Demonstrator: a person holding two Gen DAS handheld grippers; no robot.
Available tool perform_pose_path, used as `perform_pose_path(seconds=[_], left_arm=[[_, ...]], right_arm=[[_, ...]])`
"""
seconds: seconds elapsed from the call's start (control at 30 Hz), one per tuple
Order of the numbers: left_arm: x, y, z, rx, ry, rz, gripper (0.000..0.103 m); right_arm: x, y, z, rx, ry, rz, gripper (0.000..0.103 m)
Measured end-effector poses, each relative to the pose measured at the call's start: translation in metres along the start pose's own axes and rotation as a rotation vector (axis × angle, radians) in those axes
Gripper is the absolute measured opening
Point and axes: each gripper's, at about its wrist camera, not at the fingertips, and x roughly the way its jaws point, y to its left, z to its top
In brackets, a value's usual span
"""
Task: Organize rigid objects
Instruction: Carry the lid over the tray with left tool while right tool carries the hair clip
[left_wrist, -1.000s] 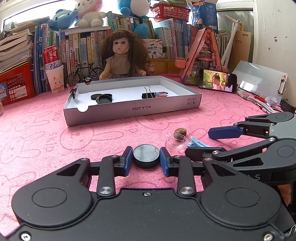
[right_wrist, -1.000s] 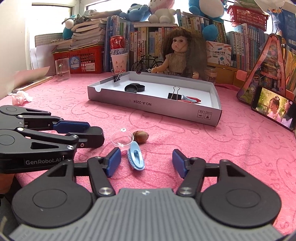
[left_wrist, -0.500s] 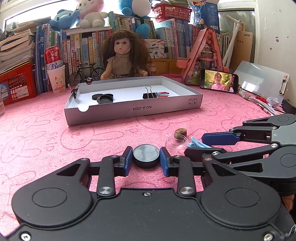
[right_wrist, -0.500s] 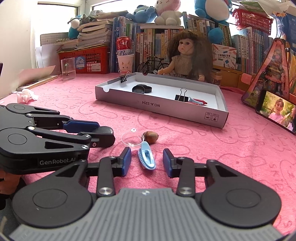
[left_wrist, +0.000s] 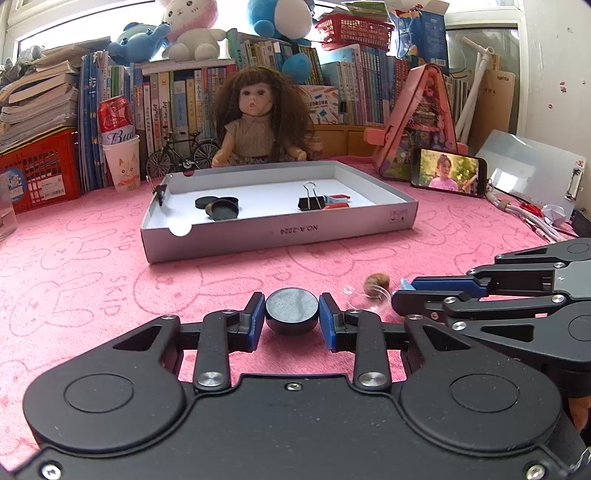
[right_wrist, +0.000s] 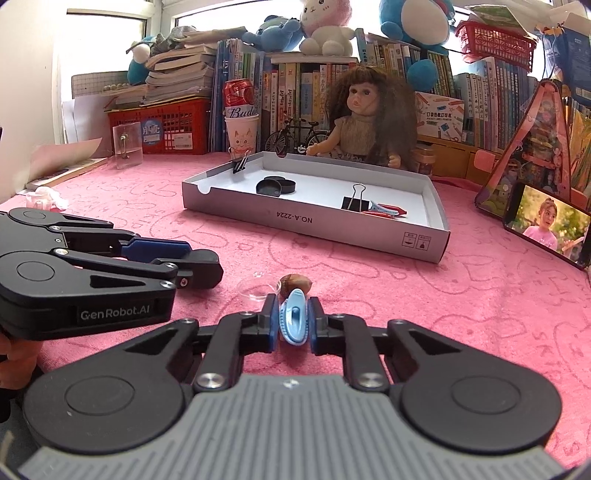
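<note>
My left gripper (left_wrist: 291, 319) is shut on a black round disc (left_wrist: 291, 310) low over the pink cloth. My right gripper (right_wrist: 293, 325) is shut on a light blue hair clip (right_wrist: 294, 322). The grey cardboard tray (left_wrist: 280, 230) lies ahead; it holds black discs (left_wrist: 218, 206), a black binder clip (left_wrist: 311, 201) and a red clip (left_wrist: 338, 203). In the right wrist view the tray (right_wrist: 314, 225) shows the same discs (right_wrist: 275, 185) and binder clip (right_wrist: 355, 202). A nut (right_wrist: 295, 283) and a clear small lid (right_wrist: 255, 288) lie just beyond the right fingers.
A doll (left_wrist: 258, 122), a toy bicycle (left_wrist: 181, 155), a cup with a can (left_wrist: 120, 155) and shelves of books stand behind the tray. A phone (left_wrist: 448, 173) and cables lie at the right. A clear holder (right_wrist: 127, 146) and a red basket (right_wrist: 166, 125) stand at the left.
My right gripper closed from wide open onto the blue hair clip. My left gripper kept its hold on the black disc and barely moved.
</note>
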Motion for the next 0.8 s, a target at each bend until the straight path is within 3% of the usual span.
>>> perform_pose_path(seconds=[0.37, 0.8], left_arm=[[0.004, 0.009, 0.013, -0.025, -0.012, 0.030, 0.030], [0.017, 0.024, 0.051, -0.086, -0.056, 0.055, 0.030]], right_arm=[[0.002, -0.016, 0.013, 0.026, -0.029, -0.056, 0.020], [0.015, -0.046, 0.041, 0.113, -0.055, -0.111, 0.020]])
